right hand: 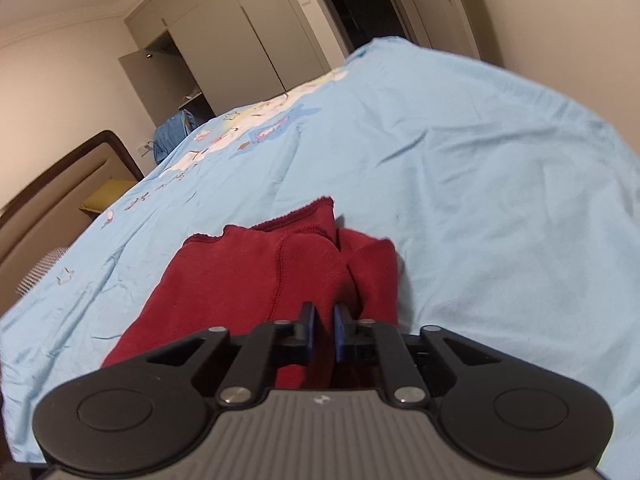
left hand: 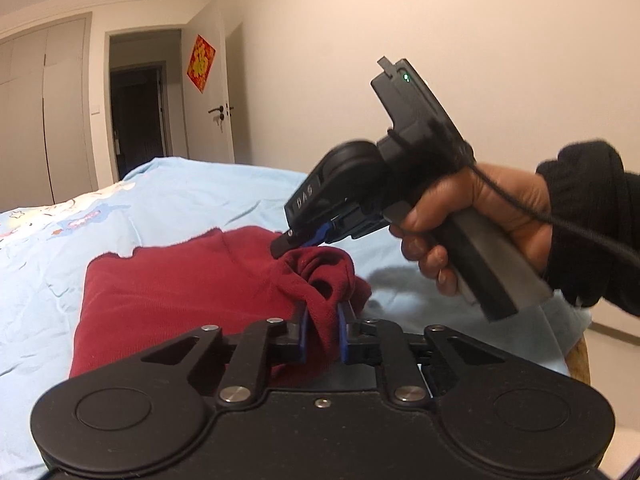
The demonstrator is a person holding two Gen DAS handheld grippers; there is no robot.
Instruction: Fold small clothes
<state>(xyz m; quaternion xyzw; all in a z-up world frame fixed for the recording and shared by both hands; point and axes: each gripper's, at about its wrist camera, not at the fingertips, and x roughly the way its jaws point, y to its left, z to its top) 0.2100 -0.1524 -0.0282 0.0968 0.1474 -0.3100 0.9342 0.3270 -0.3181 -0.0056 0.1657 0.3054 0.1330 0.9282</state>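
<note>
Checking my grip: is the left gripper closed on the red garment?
Yes, the left gripper has a bunch of the red garment pinched between its jaws.

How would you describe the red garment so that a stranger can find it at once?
Look at the bed covered with a light blue sheet. On its near part lies the dark red knit garment, partly folded, with one bunched end shut in the left gripper. It is the only red cloth on the sheet.
</note>
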